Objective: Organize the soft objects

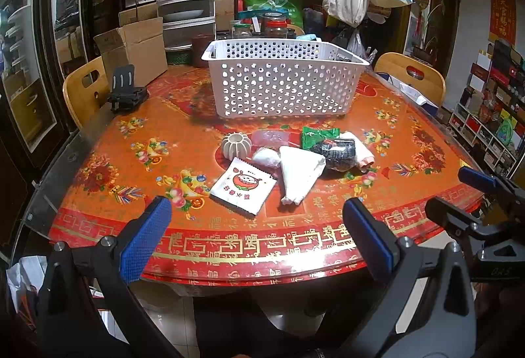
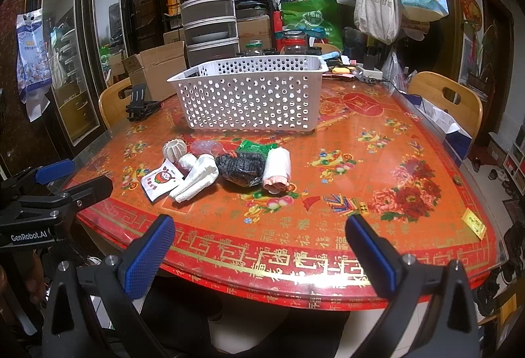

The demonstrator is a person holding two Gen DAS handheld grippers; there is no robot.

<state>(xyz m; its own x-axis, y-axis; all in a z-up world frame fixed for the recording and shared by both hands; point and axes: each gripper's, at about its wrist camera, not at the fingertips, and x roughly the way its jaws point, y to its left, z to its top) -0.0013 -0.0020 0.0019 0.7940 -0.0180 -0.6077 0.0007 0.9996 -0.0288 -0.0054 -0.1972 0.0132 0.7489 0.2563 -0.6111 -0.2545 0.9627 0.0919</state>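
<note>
A red round table (image 1: 108, 223) with gold patterns and flowers fills a crowded room. In its middle lies a little heap of soft things: a white snack packet (image 1: 243, 186) with a cartoon face, a folded white cloth (image 1: 300, 173), a black net bag (image 1: 336, 152), a green packet (image 1: 316, 136) and a pink-edged roll (image 2: 278, 168). Just behind them stands a white basket (image 1: 282, 79) full of holes. The left gripper (image 1: 257, 238) and right gripper (image 2: 261, 254) both hang wide open near the table's front edge, holding nothing.

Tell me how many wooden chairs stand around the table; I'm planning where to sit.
2: one chair at the table's far left corner beside the cardboard box, one chair at the far right. Others may be hidden behind the basket and clutter.
</note>
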